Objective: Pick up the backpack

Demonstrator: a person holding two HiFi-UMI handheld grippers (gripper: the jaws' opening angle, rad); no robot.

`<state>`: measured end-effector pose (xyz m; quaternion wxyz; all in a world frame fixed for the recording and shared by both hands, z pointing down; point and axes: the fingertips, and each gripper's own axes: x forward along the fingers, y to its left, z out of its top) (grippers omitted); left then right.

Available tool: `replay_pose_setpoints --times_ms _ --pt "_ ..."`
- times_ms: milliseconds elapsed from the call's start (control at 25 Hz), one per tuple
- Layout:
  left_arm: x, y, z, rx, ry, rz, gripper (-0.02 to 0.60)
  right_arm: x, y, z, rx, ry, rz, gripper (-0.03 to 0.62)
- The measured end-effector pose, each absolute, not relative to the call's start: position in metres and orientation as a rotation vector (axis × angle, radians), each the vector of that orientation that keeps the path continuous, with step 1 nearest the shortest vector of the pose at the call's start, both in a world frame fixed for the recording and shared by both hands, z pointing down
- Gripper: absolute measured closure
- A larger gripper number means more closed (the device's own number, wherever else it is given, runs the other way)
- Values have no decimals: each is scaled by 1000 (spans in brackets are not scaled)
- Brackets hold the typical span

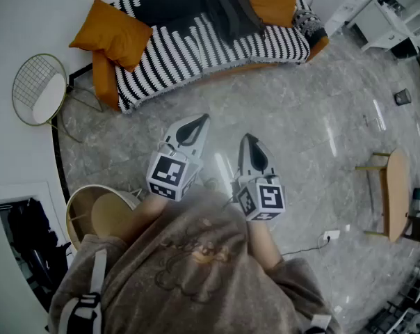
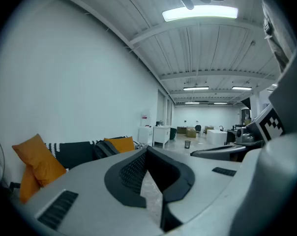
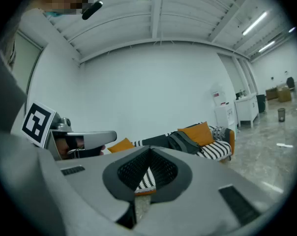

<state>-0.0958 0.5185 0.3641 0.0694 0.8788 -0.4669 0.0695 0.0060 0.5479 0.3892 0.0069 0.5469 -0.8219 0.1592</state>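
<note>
A dark backpack lies on the black-and-white striped sofa, between a black cushion and an orange pillow. It also shows as the backpack in the left gripper view and the backpack in the right gripper view. My left gripper and right gripper are held side by side over the marble floor, well short of the sofa and pointing toward it. Both are shut with nothing between the jaws, as the left gripper and the right gripper show in their own views.
A second orange pillow leans on the sofa's left end. A round wire side table stands at left, a round wooden stool near my left side. A wooden table and white cabinets are at right. A socket strip lies on the floor.
</note>
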Motion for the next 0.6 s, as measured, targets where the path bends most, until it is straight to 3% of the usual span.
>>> replay_pose_setpoints --times_ms 600 --pt "-61 449 376 2649 -1427 182 580 46 485 406 1704 -2565 489 594"
